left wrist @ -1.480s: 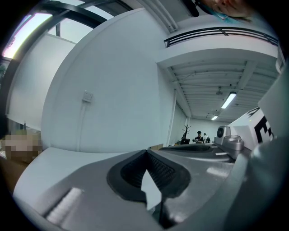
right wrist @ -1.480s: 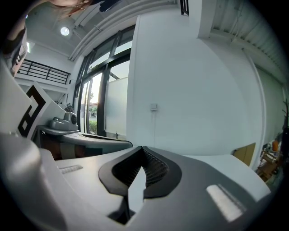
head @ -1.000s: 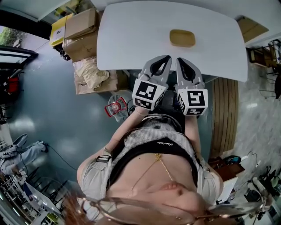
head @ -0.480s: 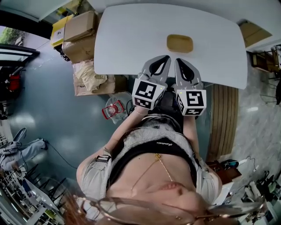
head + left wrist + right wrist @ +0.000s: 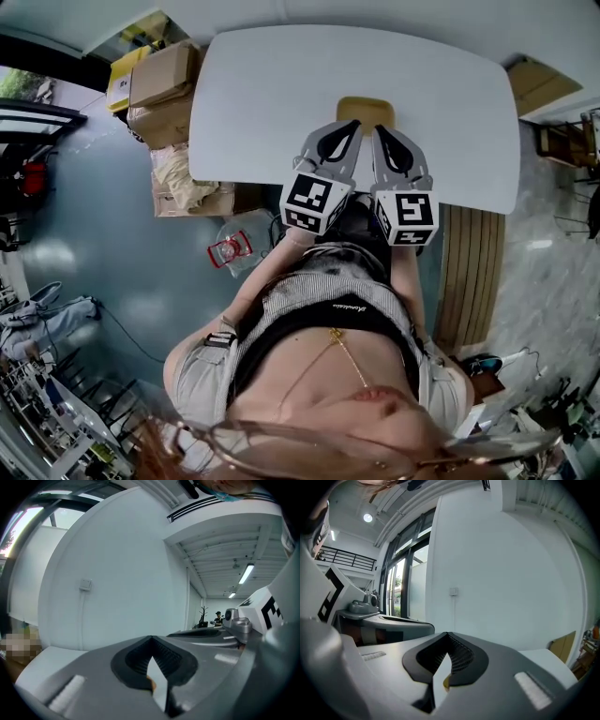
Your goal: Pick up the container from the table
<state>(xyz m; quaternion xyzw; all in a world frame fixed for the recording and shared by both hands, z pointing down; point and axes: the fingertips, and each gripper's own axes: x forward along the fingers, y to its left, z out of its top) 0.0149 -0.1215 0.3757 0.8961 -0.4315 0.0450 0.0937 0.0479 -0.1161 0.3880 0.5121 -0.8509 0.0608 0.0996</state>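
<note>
Two grey claws now reach out over the white rounded tabletop [image 5: 262, 94], whereas a second ago their tips stood only at its near edge. The one shallow tan rectangular container [image 5: 366, 105] then lay well beyond them near the middle of the tabletop. It now sits just past the tips, which cover its near edge in the head view; whether they touch it cannot be told. The left claw [image 5: 354, 123] has its jaws together at the tips with nothing gripped, and the right claw [image 5: 381, 129] is likewise closed and empty. Both are closed in their own views too, the left claw [image 5: 151, 638] and the right claw [image 5: 447, 634], each with a sliver of tan showing through the gap lower down. Each claw carries one cube, two in all, the left cube [image 5: 317, 202] and the right cube [image 5: 411, 214], printed with black-and-white square markers and no letters. Several brown cardboard boxes [image 5: 161, 73] are stacked on the floor beside the tabletop's left end, nearer the picture's edge than before. A line of small print on the person's dark top is too small to read.
</note>
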